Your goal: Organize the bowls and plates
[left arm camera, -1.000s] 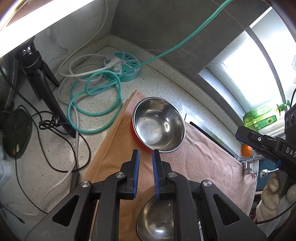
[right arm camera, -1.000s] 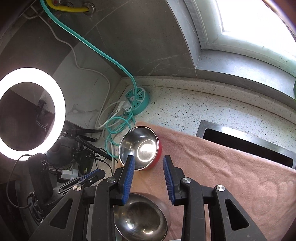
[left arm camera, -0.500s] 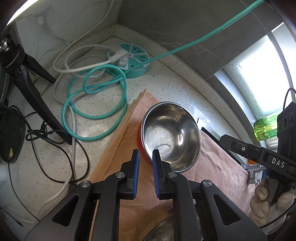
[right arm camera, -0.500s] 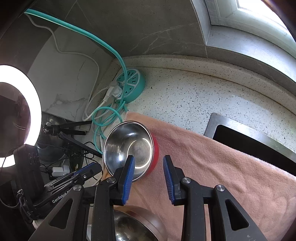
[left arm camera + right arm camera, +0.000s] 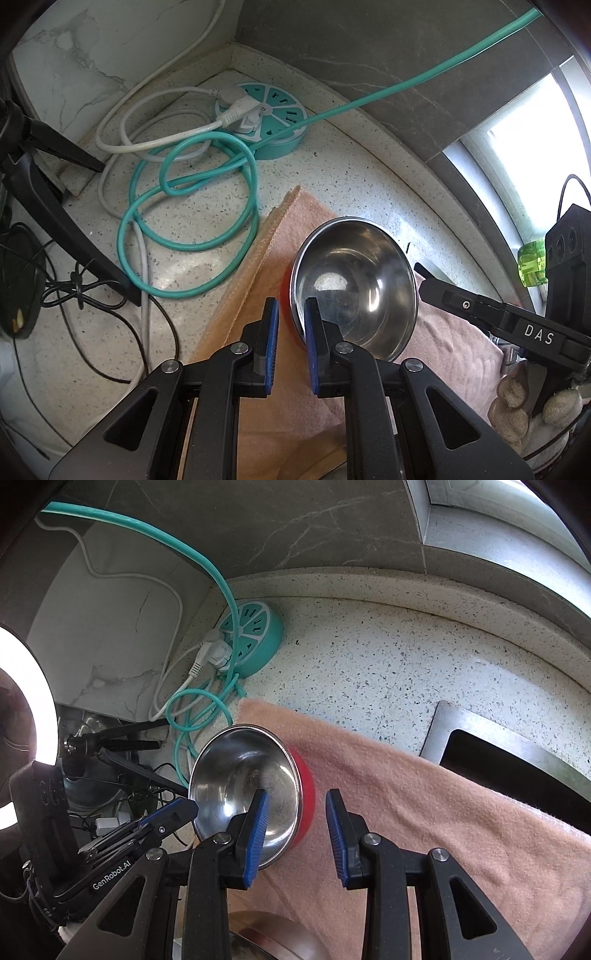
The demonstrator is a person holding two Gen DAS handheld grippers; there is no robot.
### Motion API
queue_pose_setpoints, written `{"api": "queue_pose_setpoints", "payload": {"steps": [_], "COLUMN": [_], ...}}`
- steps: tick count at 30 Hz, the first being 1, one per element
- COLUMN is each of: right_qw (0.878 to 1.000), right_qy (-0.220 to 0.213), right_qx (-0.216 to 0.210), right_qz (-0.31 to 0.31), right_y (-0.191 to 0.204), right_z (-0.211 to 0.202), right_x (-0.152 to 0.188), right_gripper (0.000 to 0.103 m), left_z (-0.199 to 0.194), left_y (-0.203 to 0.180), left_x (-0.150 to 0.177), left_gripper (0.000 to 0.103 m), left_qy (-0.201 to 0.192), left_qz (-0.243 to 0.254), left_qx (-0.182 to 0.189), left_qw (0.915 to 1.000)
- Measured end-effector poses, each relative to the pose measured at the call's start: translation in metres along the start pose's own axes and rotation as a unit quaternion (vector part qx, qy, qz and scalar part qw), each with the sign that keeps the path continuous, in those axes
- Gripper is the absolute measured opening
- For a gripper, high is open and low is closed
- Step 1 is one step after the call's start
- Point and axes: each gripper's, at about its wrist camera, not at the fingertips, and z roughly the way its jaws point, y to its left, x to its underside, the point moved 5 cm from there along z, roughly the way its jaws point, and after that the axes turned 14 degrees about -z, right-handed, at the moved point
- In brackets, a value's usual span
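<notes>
Shiny steel bowl [image 5: 364, 284], fuzzy cloth towel [image 5: 424, 794], speckled stone counter [image 5: 388, 657].

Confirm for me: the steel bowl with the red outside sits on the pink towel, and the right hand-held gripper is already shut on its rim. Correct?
Not quite. The steel bowl with the red outside does sit on the pink towel, but the right hand-held gripper is open: its jaws stand wide apart either side of the rim, gripping nothing. The right wrist view shows it.

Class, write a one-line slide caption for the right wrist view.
Open right gripper straddles the rim of a red-sided steel bowl on a pink towel.
</notes>
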Motion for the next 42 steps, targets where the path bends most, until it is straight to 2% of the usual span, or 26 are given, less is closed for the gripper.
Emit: {"api": "queue_pose_setpoints", "payload": {"steps": [4,11,21,32,42], "right_qw": [1.000,1.000,1.000,1.000,1.000], "right_qy": [0.004,0.008,0.013,0.010,0.001], "right_qx": [0.000,0.002,-0.002,0.006,0.007], "right_qz": [0.002,0.004,0.006,0.003,-0.002], "right_y": [-0.001,-0.004,-0.001,0.000,0.008], "right_z": [0.004,0.010,0.015,0.013,-0.001], "right_x": [-0.001,-0.002,0.000,0.001,0.003], "right_gripper": [0.022,0.021,0.005,0.004,0.004], "left_z": [0.003,0.006,0.011,0.009,-0.008], "left_y": [0.001,0.000,-0.002,-0.004,-0.002], "left_x": [-0.002,-0.003,-0.001,0.002,0.006], "left_gripper": [0.012,0.012,0.009,0.008,0.008], "left_qy": [-0.002,-0.002,0.002,-0.007,-0.016], "left_qz": [-0.001,0.002,0.007,0.015,0.020], "left_qx": [-0.001,-0.001,0.006,0.004,0.016], "left_qw": [1.0000,1.0000,1.0000,0.9998,0.9995]}}
